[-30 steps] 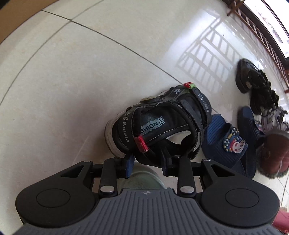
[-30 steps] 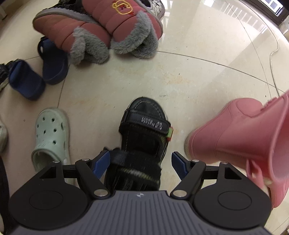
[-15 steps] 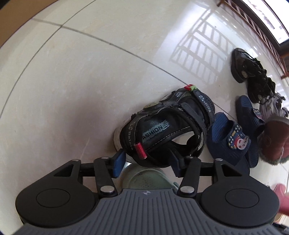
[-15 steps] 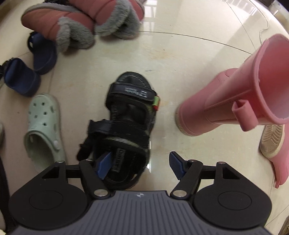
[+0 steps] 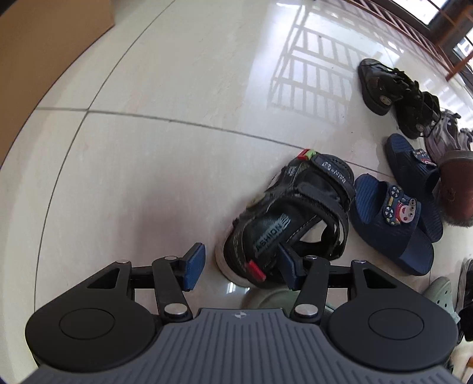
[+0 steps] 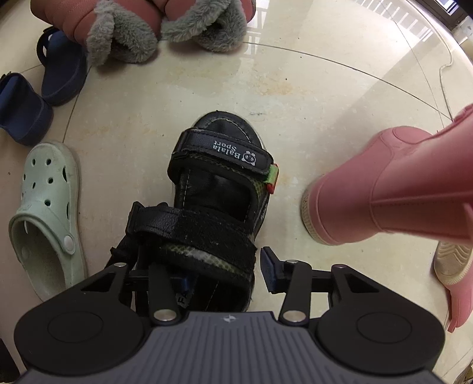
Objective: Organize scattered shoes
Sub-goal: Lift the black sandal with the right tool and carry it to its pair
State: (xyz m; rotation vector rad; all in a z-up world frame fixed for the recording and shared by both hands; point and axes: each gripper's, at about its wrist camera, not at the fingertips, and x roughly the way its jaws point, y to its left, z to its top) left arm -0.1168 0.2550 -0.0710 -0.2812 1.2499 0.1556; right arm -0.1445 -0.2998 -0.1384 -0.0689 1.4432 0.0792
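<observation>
**Black sandals under both grippers on the tiled floor**

Black straps fill the middle of both wrist views. In the left wrist view, one black sandal (image 5: 292,215) lies tipped on its side on the pale floor tiles (image 5: 165,183), right of centre, its white sole edge turned toward the lower left. The left gripper (image 5: 239,267) stands spread: its left blue pad is clear of the shoe, while its right pad sits inside the sandal's heel opening, and no pad presses on it. Just right of this sandal lies a navy slide with a cartoon patch (image 5: 393,221), with a second navy slide (image 5: 414,174) beyond it. Dark sandals (image 5: 393,94) sit at the upper right, and a pale green clog toe (image 5: 278,298) shows under the gripper.

In the right wrist view, the other black sandal (image 6: 218,201) rests flat on its sole at centre, toe toward the top of the frame. The right gripper (image 6: 224,274) straddles its heel and its jaws are closing; the right pad is still a little clear of the shoe, the left pad is hidden behind the ankle strap. A mint clog (image 6: 47,212) lies at the left, a pink boot (image 6: 384,189) at the right, and fur-trimmed pink slippers (image 6: 142,26) along the top.
</observation>
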